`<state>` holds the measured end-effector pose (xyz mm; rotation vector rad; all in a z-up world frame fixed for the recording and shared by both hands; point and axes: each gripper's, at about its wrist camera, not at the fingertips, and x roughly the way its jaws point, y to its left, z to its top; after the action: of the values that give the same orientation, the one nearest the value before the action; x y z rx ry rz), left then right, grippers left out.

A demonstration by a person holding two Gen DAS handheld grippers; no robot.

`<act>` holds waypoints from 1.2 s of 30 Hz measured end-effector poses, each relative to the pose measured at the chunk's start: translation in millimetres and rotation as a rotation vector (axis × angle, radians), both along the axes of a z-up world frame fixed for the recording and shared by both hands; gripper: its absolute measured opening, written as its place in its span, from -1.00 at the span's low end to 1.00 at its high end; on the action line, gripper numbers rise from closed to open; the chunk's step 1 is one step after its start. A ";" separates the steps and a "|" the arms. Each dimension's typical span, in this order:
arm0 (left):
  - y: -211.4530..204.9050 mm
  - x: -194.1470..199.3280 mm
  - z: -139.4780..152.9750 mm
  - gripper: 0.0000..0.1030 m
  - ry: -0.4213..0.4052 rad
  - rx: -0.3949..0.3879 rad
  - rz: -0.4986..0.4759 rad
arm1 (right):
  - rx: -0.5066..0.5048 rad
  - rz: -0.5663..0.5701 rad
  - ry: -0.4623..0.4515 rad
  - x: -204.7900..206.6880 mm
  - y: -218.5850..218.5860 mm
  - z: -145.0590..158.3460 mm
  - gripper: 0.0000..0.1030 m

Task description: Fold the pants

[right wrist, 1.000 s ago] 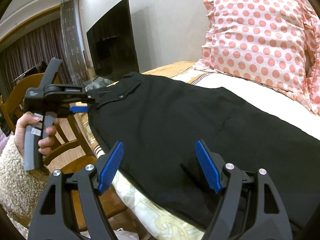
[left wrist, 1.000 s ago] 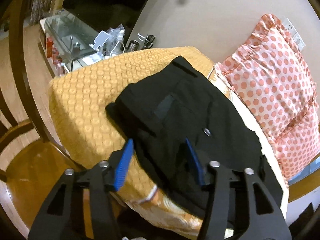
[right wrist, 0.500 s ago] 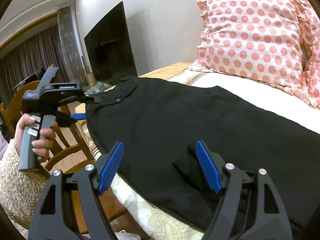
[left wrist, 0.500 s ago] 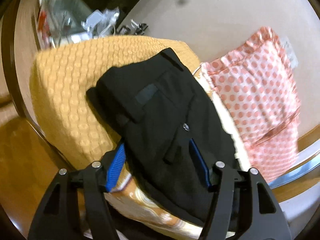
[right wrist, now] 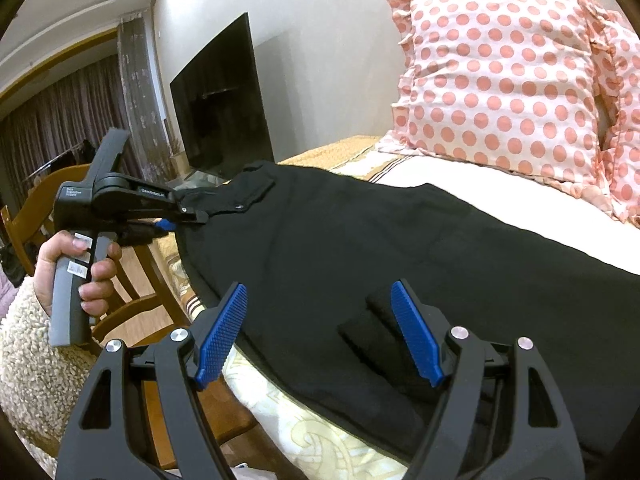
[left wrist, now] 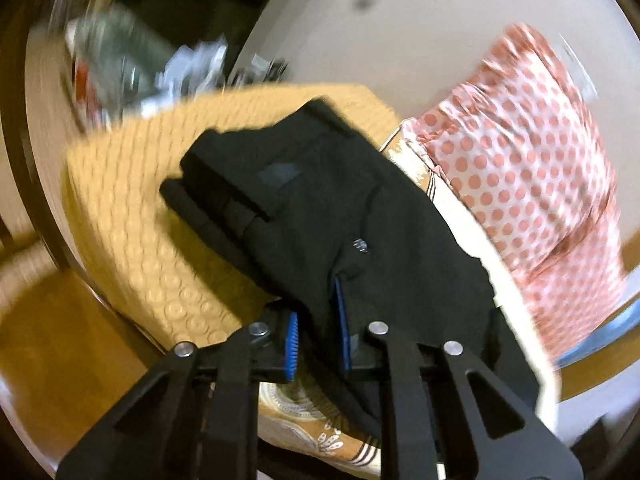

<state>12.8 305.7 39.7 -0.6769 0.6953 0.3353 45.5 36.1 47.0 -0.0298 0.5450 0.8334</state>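
Observation:
Black pants point(right wrist: 400, 248) lie spread along the bed's near edge, waistband to the left. In the left wrist view the pants point(left wrist: 328, 208) reach to my left gripper point(left wrist: 316, 340), whose blue pads are shut on the near waist edge. The same gripper shows in the right wrist view point(right wrist: 180, 216), gripping the waistband corner. My right gripper point(right wrist: 320, 332) is open, its pads astride the pants' near edge, above a folded flap of cloth.
A pink polka-dot pillow point(right wrist: 500, 80) leans on the wall behind the pants. A yellow textured cover point(left wrist: 140, 208) lies over the bed's end. A dark TV point(right wrist: 220, 108) and a wooden chair point(right wrist: 132, 280) stand to the left.
My left gripper has closed from open onto the pants' waist edge while swinging in. My right gripper has stayed open, shifting only slightly.

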 end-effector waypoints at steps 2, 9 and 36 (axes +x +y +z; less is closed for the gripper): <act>-17.0 3.5 16.3 -0.74 -0.005 0.098 -0.022 | 0.010 -0.011 -0.009 -0.8 -7.1 3.1 0.48; -95.2 19.1 84.3 -0.75 -0.094 0.328 -0.165 | 0.042 -0.168 -0.083 -11.9 -70.2 17.2 0.48; -463.8 47.3 -0.3 -0.78 -0.077 0.777 -0.984 | -0.034 -0.763 -0.016 -28.4 -295.4 -13.6 0.48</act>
<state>60.1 -158.0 39.4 0.4168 0.6772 -0.3338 17.2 -259.3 33.4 0.1346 0.5006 0.0797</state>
